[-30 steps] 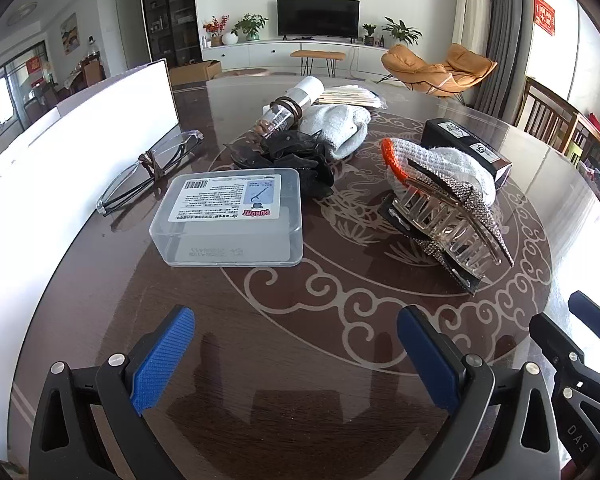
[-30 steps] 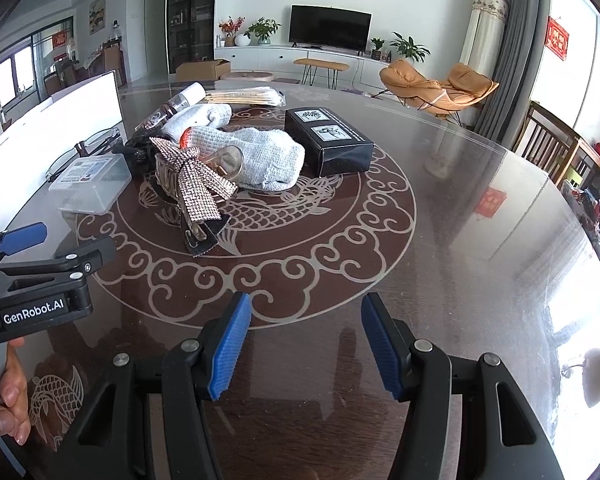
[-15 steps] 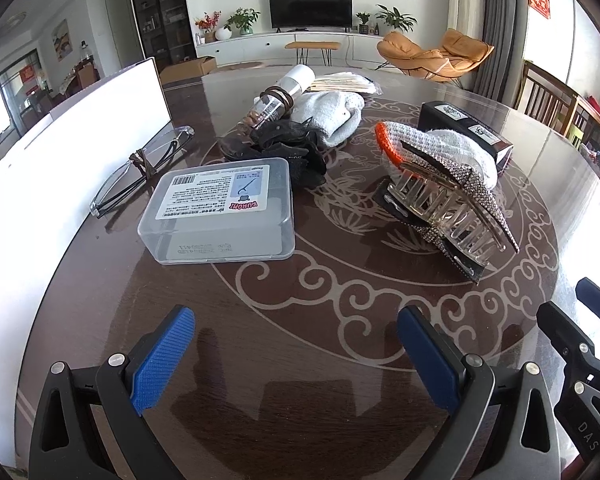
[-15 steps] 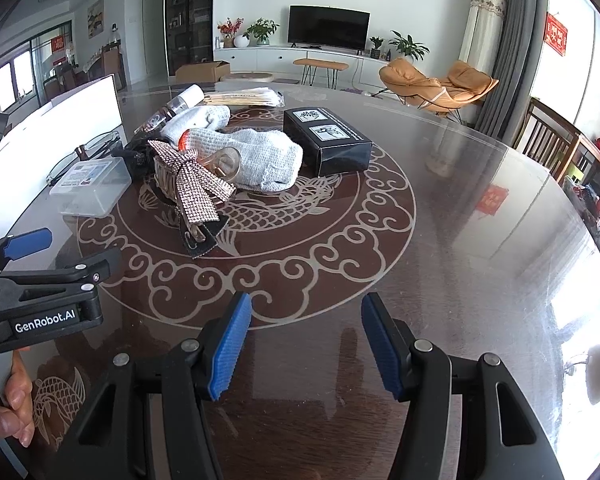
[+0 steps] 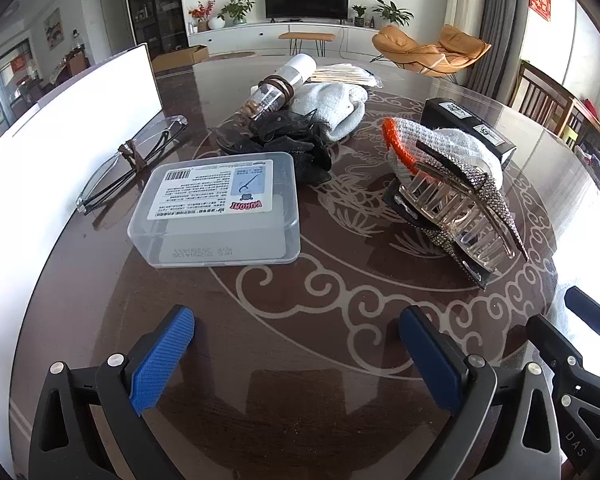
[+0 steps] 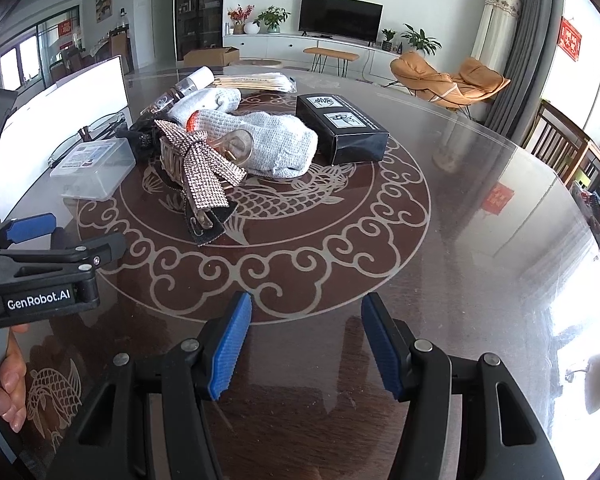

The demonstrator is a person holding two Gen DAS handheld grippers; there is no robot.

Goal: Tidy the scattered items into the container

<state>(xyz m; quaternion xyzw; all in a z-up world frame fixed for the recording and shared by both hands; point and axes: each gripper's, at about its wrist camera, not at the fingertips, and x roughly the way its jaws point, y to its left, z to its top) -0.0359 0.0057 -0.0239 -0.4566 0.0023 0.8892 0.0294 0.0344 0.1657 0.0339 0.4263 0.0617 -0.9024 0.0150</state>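
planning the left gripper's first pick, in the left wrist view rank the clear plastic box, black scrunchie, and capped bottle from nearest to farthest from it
From the left gripper:
1. Clear plastic box, just ahead, slightly left.
2. Black scrunchie, behind the box, center.
3. Capped bottle, beyond the scrunchie, lying against the gray glove.

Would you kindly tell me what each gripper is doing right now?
Left gripper: open, holding nothing, above the table.
Right gripper: open, holding nothing.

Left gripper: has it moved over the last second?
Yes. In its own view the clear plastic box has drawn nearer the left gripper, so it has eased forward across the table, jaws open.
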